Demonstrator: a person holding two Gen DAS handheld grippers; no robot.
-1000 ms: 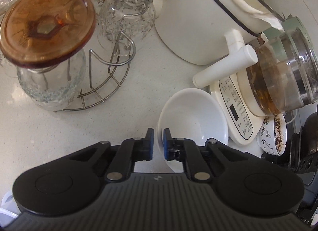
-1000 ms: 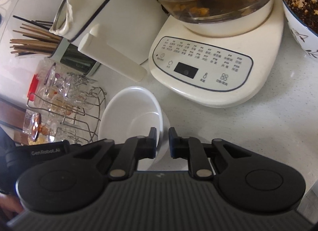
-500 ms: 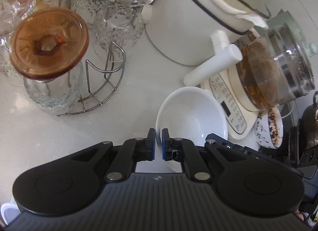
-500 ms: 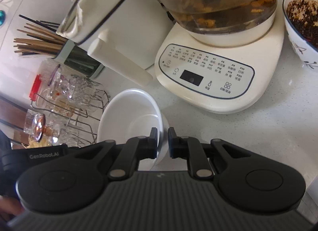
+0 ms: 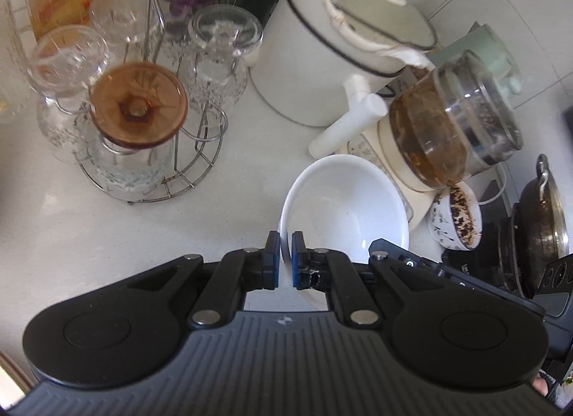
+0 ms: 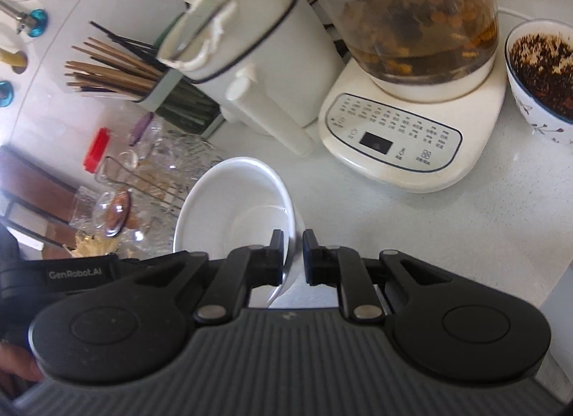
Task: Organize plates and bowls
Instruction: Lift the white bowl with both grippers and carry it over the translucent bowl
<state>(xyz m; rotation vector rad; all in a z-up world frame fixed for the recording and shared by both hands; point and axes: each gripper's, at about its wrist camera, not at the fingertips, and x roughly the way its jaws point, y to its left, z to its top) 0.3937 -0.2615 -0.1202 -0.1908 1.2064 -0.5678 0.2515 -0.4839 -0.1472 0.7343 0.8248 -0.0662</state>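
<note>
White counter [image 5: 107, 244], pretty cluttered. Glasses on the rack [image 5: 172, 179] are blurry, so no exact count. One white bowl [image 5: 343, 201] sits just in front of the kettle base [image 6: 412, 136]. Left gripper [image 5: 285, 260] is pinched shut on the bowl's near rim, one pad inside, one outside. Right gripper [image 6: 293, 255] is clamped on the opposite rim. Second bowl [image 6: 540, 72], patterned with dark stuff inside, is cut off right of the base.

Glass kettle [image 6: 419, 22] on its cream base [image 6: 404, 144]; white pot [image 5: 322, 68] beside it (lid on).
</note>
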